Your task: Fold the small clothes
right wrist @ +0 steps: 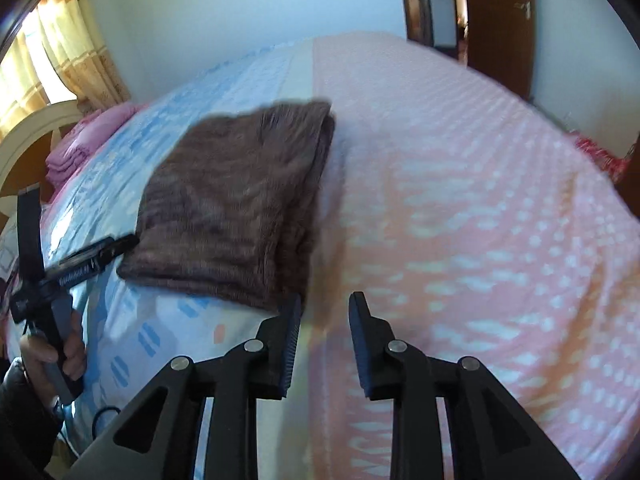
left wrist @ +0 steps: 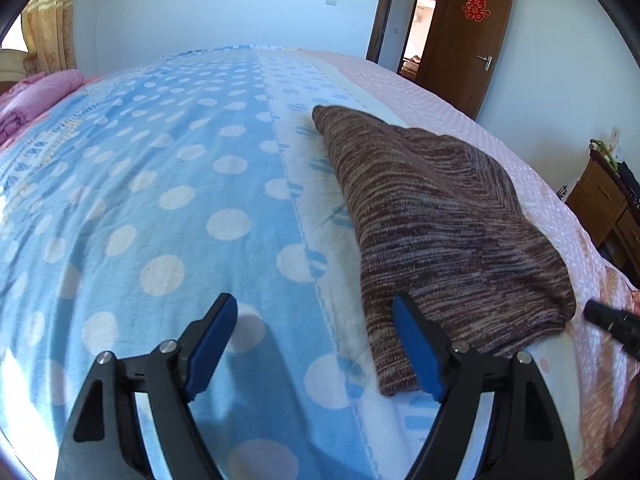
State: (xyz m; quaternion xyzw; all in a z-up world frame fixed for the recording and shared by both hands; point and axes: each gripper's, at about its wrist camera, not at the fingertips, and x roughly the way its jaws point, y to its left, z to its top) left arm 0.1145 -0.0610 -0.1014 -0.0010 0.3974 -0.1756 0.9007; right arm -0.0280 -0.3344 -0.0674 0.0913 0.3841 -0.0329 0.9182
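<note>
Pink bedding (left wrist: pixel 38 96): folded pile at the far left edge of the bed, about nine o'clock in the left wrist view, beside a patterned curtain (left wrist: pixel 50 24).
Blue blanket (left wrist: pixel 160 184): light blue with white dots, spread over the left half of the bed and filling the middle of the left wrist view.
Left gripper (left wrist: pixel 316 344): low in its own view at six o'clock, jaws spread wide, blue pads (left wrist: pixel 212 344) facing each other with only blanket between them. Its right finger stands just in front of the near corner of the sweater; whether it touches cannot be told.
Left hand (right wrist: pixel 56 356): at eight o'clock in the right wrist view, wrapped around the black handle of its gripper.
Sweater (left wrist: pixel 436 216): the task's garment, a brown and mauve striped knit, folded into a thick rectangle. It lies flat on the bed across the seam between the blue blanket and the pink cover, at about two o'clock from the left gripper.
Right gripper (right wrist: pixel 325 312): at six o'clock in its own blurred view, jaws parted by a narrow gap and pinching nothing, just beside the near right corner of the sweater.
Pink cover (right wrist: pixel 480 220): peach-pink with white flecks, over the right half of the bed.
Door (left wrist: pixel 468 40): brown wood, open, at one o'clock, bearing a red paper emblem.
Wooden cabinet (left wrist: pixel 604 200): at three o'clock, beside the bed.
</note>
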